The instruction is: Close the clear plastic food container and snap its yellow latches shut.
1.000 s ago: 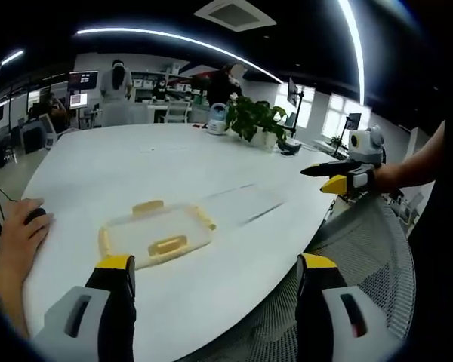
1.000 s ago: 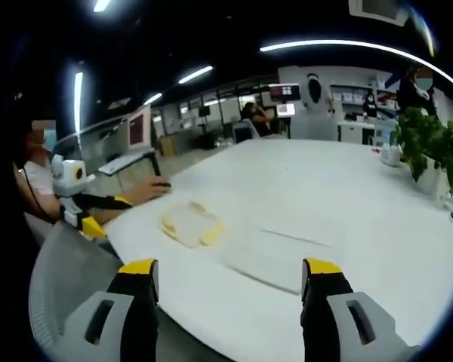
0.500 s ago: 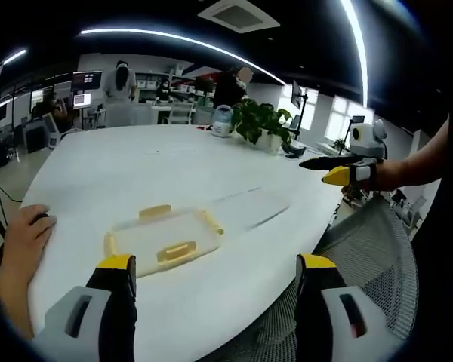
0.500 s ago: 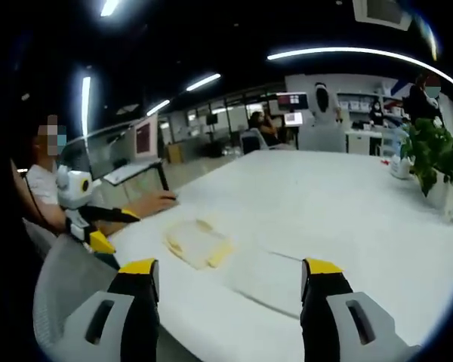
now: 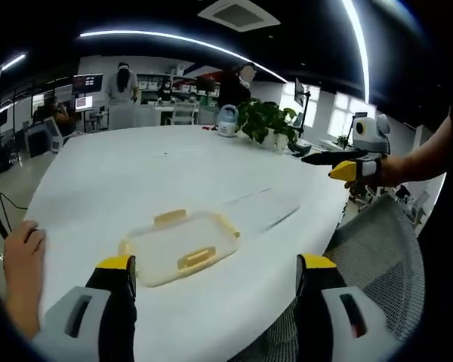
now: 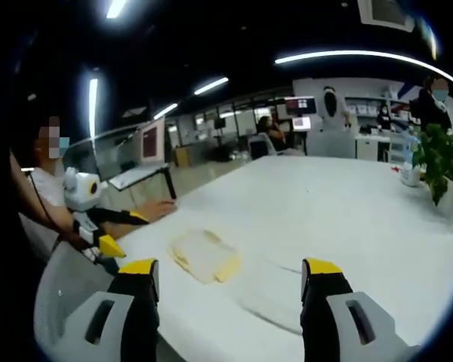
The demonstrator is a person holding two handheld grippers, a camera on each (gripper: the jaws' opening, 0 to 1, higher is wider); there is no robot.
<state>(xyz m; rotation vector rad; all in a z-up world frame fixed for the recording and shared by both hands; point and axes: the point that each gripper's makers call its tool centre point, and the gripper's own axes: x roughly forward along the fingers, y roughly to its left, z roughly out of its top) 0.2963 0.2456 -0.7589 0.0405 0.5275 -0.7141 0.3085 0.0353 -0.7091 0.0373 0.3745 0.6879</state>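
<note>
Spreading across both views is a large white table [image 5: 136, 173], rounded at its near edge. A grey mesh chair back [image 5: 362, 256] curves beside that edge in the left gripper view, and it shows again low on the left in the right gripper view.

Next in size, a potted green plant [image 5: 266, 121] stands at the table's far side, with a person in dark clothes [image 5: 232, 84] behind it and a small white-and-blue appliance [image 5: 227, 119] just beside it.

The clear plastic food container [image 5: 177, 246] lies flat on the table near its front edge, between the left gripper's jaws as that view frames it. Nothing can be made out inside it. Its long axis runs roughly along the table edge, rising slightly toward the right in the left gripper view. One yellow latch [image 5: 195, 259] sits on the near long side, another on the far side.

A bare hand [image 5: 21, 271] rests on the table to the container's left.

The left gripper [image 5: 215, 264] hovers short of the container, jaws wide apart and empty. The right gripper [image 6: 230, 268] likewise has its jaws spread and empty, well back from the container.
</note>
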